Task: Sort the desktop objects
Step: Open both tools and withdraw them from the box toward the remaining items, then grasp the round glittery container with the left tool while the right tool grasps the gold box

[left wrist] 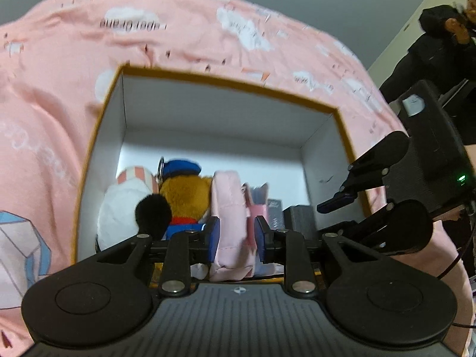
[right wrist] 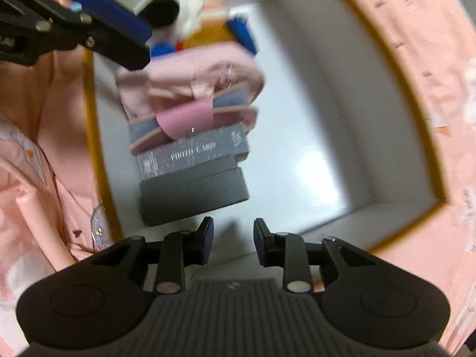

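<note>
A white box with an orange rim [left wrist: 226, 81] sits on a pink cloth. Along its left side lie a white plush [left wrist: 119, 208], a brown plush bear [left wrist: 184, 193], a pink pouch [left wrist: 229, 208], a pink-and-blue wallet [right wrist: 190, 119], a grey photo card box [right wrist: 193, 151] and a dark grey case [right wrist: 193, 193]. My left gripper [left wrist: 236, 235] is shut on the pink pouch, a pad on each side. My right gripper [right wrist: 233, 238] points down into the box just beside the dark grey case, open, with nothing between its pads. It also shows at the right of the left wrist view.
The pink printed cloth [left wrist: 178, 29] surrounds the box on all sides. The right half of the box floor [right wrist: 312, 154] is bare white. A person in dark clothes [left wrist: 440, 38] stands at the far right by a wall. A pink tube [right wrist: 38, 223] lies outside the box.
</note>
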Motion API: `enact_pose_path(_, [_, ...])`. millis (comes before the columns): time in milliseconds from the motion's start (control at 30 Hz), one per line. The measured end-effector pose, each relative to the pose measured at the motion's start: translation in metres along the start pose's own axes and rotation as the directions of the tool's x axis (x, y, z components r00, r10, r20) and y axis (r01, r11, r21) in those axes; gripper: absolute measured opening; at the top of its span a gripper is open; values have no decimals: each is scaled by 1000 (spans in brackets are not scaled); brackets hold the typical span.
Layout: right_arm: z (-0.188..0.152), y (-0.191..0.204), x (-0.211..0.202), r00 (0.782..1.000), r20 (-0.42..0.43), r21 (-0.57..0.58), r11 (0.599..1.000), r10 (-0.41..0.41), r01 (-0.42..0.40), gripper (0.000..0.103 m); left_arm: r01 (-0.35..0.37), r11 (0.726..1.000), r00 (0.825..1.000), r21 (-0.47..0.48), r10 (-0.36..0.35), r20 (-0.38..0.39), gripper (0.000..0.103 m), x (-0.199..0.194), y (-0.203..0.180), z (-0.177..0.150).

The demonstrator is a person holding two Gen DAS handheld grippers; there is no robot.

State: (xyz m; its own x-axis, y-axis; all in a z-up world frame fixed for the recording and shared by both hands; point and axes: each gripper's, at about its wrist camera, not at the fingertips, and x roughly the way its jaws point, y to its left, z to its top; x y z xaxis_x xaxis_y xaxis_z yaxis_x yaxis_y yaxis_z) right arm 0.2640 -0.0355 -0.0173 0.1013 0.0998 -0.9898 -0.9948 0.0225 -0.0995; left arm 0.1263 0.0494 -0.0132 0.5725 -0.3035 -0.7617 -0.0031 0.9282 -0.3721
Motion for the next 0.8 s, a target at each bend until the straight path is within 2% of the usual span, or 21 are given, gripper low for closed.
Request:
enact_pose_path(133, [-22, -4, -48, 989, 149, 128, 992, -10, -9, 36, 39, 997, 999, 66, -40, 17, 28, -22, -15, -4])
enact_pose_path(233, [-47, 47, -69, 970, 236, 229, 973, -53, -3, 37, 101, 988, 995, 118, -100, -10, 28, -32, -29, -12])
enact_pose_path(400, [-104, 59, -88, 951, 300, 426, 903, -76, -62, 38, 166, 969, 983, 184, -149, -103, 28, -22, -51, -30])
enact_pose_path(500, [-134, 73, -67, 948, 313, 506, 855, -58, -115, 39, 163, 965, 977, 207, -128, -172, 28, -4, -60, -44])
enact_pose_path(633, [-154, 73, -31, 955, 298, 595, 784, -9, -178, 39, 191, 963, 958, 189, -141, -248, 29, 20, -69, -52])
enact_pose_path(733, [-162, 67, -20, 954, 299, 635, 746, 4, -202, 39, 165, 968, 958, 189, -112, -265, 31, 34, -77, -56])
enact_pose_path(800, [-164, 62, -13, 946, 323, 640, 730, 26, -239, 40, 164, 971, 955, 172, -113, -273, 31, 41, -83, -57])
